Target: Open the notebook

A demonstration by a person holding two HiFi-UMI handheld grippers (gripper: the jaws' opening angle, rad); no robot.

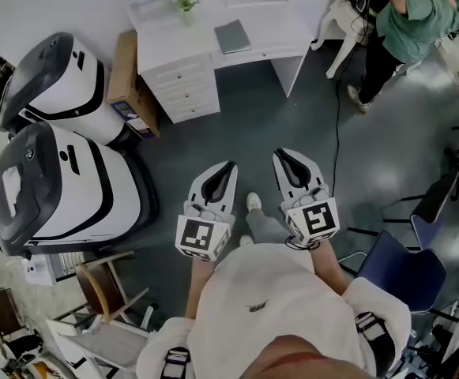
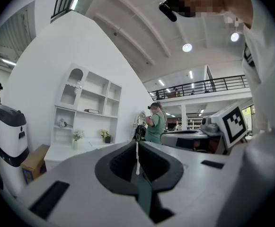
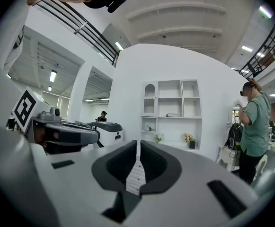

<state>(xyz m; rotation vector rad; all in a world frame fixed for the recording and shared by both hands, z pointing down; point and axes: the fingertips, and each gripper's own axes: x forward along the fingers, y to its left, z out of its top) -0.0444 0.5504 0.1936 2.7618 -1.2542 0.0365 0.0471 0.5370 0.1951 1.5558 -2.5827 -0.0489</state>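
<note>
White top [image 1: 276, 306]: worn by the person holding the tools; seen along the lower edge of the head view.
White-and-black machines [image 1: 63, 188]: two are stood at the left edge, one above the other in the frame.
Cardboard box [image 1: 130, 85]: set on the floor at upper left, just right of the upper machine.
Bench [image 1: 288, 18]: white, fitted with drawers, placed at top centre; small flower pots are seen along its back.
Left tool [image 1: 227, 168]: held level at lower centre; the jaws are brought together to a thin slit, with nothing gripped.
Notebook [image 1: 232, 35]: laid flat and closed on the Bench, top centre, well apart from both tools.
Right tool [image 1: 283, 158]: held level just beside the Left tool; the jaws are pressed together, with nothing gripped.
Person in green top [image 1: 415, 22]: stood at upper right, near the Bench.
Blue chair [image 1: 403, 271]: placed at lower right.
</note>
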